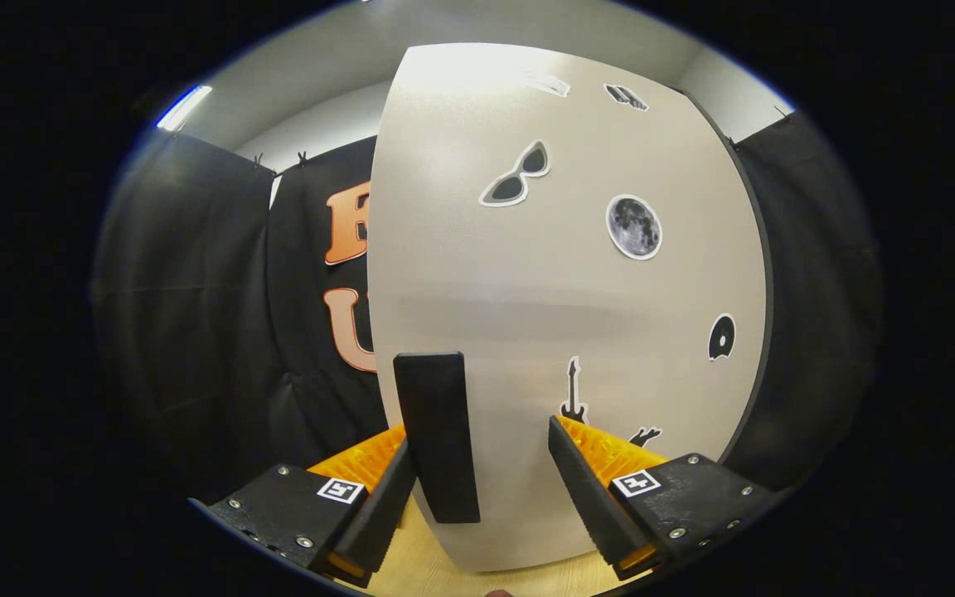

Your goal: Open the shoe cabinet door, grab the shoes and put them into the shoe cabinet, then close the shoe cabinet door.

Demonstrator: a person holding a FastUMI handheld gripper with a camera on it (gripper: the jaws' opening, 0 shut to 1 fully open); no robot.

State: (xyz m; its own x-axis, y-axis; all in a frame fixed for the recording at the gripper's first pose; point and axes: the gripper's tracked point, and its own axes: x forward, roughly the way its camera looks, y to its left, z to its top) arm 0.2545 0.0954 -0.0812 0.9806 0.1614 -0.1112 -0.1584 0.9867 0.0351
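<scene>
The shoe cabinet door point(560, 290) is a pale panel with several dark stickers on it, standing close in front of me. Its black upright handle point(438, 435) sits near the door's left edge. My gripper point(482, 435) is open, and the handle stands between the fingers. The handle lies right against the left finger, while a wide gap separates it from the right finger. The door's left edge stands out against the black cloth wall behind it; whether the door is ajar I cannot tell. No shoes are in sight.
Black cloth booth walls point(196, 315) hang to the left and right of the cabinet. A light wooden floor point(411, 572) shows below the door, between the fingers. A white ceiling with a strip light lies above.
</scene>
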